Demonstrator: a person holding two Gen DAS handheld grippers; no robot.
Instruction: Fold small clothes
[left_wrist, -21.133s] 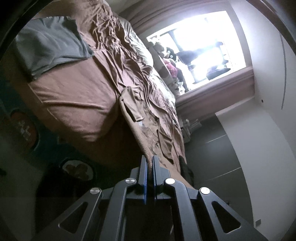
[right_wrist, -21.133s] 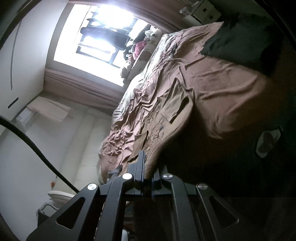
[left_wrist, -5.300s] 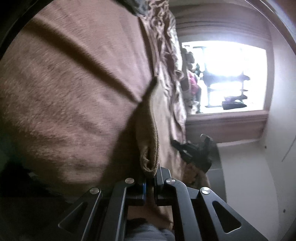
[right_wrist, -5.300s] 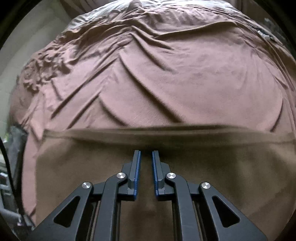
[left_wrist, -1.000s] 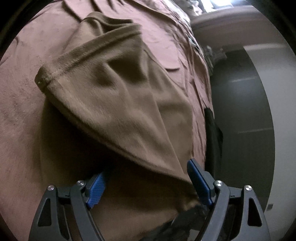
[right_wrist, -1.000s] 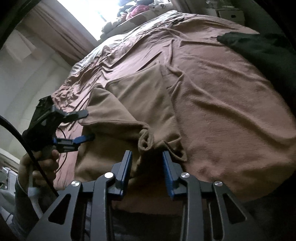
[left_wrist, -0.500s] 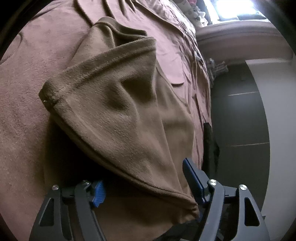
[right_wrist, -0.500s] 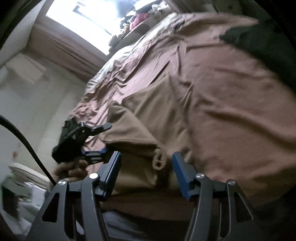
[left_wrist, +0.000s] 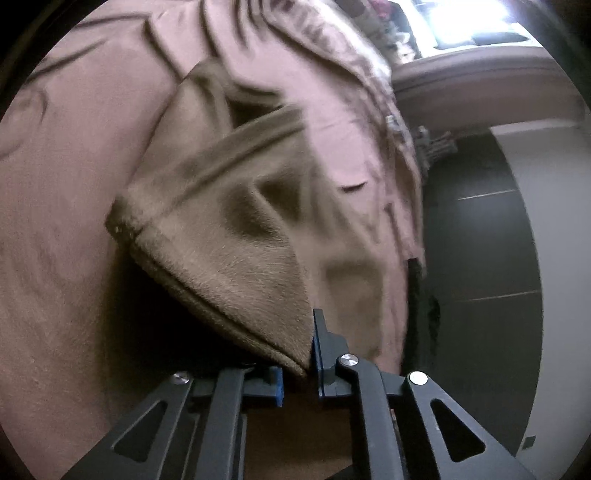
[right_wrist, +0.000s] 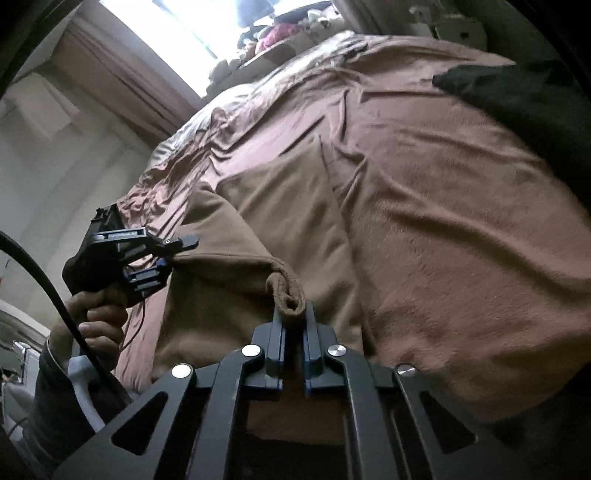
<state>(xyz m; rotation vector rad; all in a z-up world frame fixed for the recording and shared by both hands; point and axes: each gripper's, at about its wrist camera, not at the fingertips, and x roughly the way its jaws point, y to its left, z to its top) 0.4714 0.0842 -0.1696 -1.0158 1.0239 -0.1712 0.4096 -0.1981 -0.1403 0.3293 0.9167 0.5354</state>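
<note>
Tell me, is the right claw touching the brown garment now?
Touching. The right wrist view shows the right claw shut on a bunched corner of the brown garment, with the cloth pinched between both fingers.

Rumpled brown bedspread (right_wrist: 461, 229), dark cloth (right_wrist: 524, 96), bright window (right_wrist: 192, 22), curtain (right_wrist: 122, 85)

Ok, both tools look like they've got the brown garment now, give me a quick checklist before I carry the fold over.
1. Left tool closed on a corner of the olive-brown fleece garment: ok.
2. Right tool clamped on the garment's rolled hem: ok.
3. Hem flat inside right tool: not ok, it is bunched.
4. Held edge even between the tools: not ok, it sags.
5. Garment's far part lies on the pinkish-brown blanket: ok.
6. Dark folded garment away from the work: ok.
</note>
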